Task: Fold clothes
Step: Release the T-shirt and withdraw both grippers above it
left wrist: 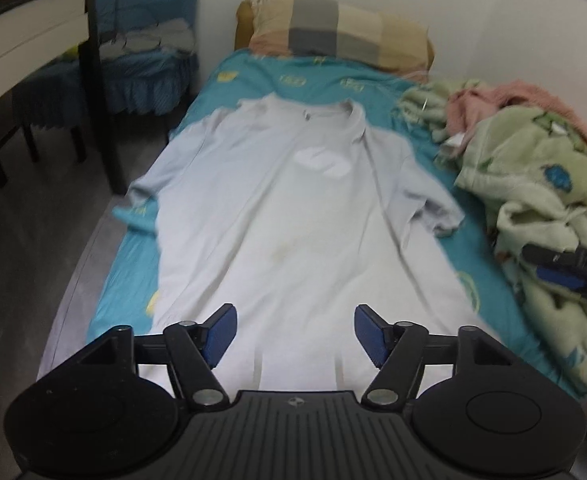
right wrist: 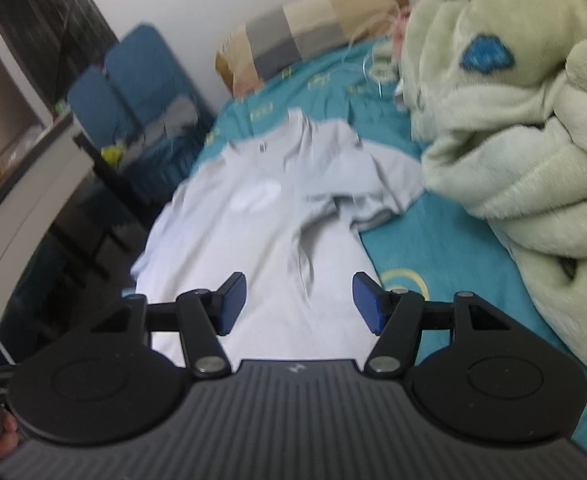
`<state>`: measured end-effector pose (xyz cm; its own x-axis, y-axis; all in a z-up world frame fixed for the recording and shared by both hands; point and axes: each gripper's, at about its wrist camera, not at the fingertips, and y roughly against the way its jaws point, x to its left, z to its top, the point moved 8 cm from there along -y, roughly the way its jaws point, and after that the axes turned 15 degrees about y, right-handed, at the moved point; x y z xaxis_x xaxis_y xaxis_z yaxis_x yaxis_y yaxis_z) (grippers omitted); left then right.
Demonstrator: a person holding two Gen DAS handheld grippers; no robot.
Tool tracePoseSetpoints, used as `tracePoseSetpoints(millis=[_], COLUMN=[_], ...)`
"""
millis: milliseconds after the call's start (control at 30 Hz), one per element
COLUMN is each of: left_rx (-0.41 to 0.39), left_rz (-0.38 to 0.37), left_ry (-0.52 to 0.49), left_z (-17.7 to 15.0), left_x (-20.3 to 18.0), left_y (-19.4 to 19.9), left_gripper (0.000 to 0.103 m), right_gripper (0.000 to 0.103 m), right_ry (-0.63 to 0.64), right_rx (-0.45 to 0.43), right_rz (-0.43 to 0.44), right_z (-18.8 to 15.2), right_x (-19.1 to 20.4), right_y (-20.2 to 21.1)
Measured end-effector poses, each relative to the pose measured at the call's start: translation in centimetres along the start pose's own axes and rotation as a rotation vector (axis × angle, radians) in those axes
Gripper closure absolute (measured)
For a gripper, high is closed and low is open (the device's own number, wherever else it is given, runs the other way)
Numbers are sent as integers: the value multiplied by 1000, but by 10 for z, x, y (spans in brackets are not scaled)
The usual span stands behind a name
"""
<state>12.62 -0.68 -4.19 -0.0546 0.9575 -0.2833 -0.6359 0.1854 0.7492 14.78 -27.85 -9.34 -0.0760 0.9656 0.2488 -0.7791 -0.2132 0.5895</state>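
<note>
T-shirt (left wrist: 285, 216) lay flat on bed (left wrist: 325, 76), collar at 12 o'clock. Left gripper (left wrist: 295, 332) and right gripper (right wrist: 299, 304) both released, empty. Risk: bunched 3 o'clock sleeve (right wrist: 365, 196) could skew the fold.

Left tongs (left wrist: 295, 334) agape above pale shirt (left wrist: 293, 216) on teal bedsheet (left wrist: 249, 76)
</note>
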Motion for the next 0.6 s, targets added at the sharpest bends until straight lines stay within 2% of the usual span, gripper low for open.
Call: tracePoseSetpoints(millis=[67,200,233,433,600], left_rx=[-56,-166,-178,-156,-174], left_rz=[-13,0,2,21,34], left_ry=[-11,-36,-35,-45,-61], left_z=[10,20,20,-2,-10], left_x=[-7,-9,-8,4,4], left_y=[-10,-30,-36,-67,-65], left_gripper=[21,7,6,6,2], right_gripper=[41,41,41,41,41], right_ry=[2,53,47,-17,-43], right_rx=[-37,-43,-44,-60,-48], right_rz=[-4,-37,-33,-60,-102], right_z=[-6,-21,-22,-23,-23], right_x=[3,6,5,-7,-15], right_y=[-5,-14,-15,-18,-26])
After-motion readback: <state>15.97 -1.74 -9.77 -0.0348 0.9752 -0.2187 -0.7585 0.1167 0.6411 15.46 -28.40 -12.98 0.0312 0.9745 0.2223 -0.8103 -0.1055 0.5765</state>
